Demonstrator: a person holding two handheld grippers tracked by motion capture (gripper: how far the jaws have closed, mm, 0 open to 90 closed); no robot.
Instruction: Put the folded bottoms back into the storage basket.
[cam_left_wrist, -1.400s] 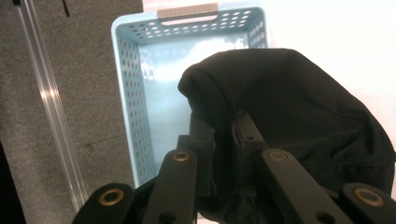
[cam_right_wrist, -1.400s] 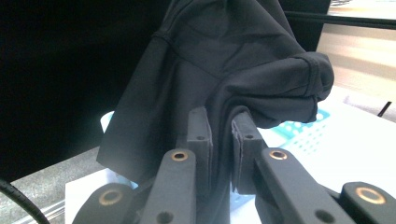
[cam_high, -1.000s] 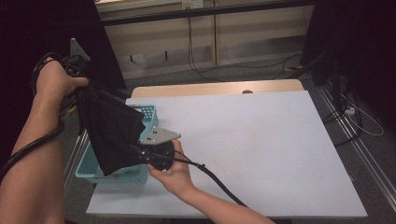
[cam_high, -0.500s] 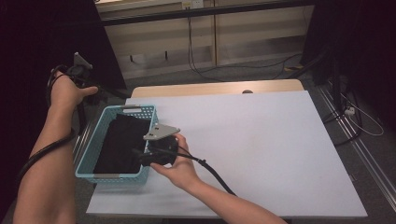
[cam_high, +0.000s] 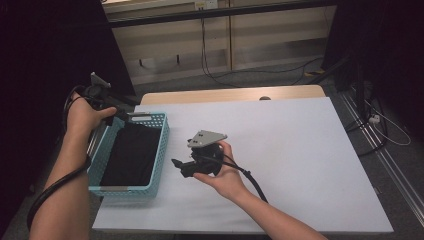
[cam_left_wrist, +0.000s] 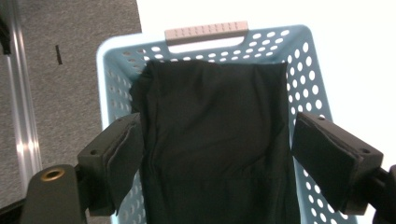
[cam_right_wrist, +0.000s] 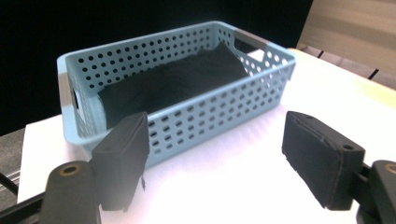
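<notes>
Black cloth dropped flat in the blue basket, both tongs let go

One cloth (cam_high: 131, 155) lies folded inside the one basket (cam_high: 161, 145) at the left of the desk (cam_high: 300, 150). The left tongs (cam_high: 122, 113), upper left, hang over its far end; the right tongs (cam_high: 176, 163), mid-frame, sit just beside it. Both pairs have just been opening and stand wide with nothing between them, likely to leave the cloth settled

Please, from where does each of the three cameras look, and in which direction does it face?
High view: above the person's side, facing forward and down on the table; both forearms, left gripper, right gripper.
Left gripper view: above the basket, facing down on the black cloth; its open fingers.
Right gripper view: low over the table, facing the basket's side; its open fingers.
All share basket and cloth.
</notes>
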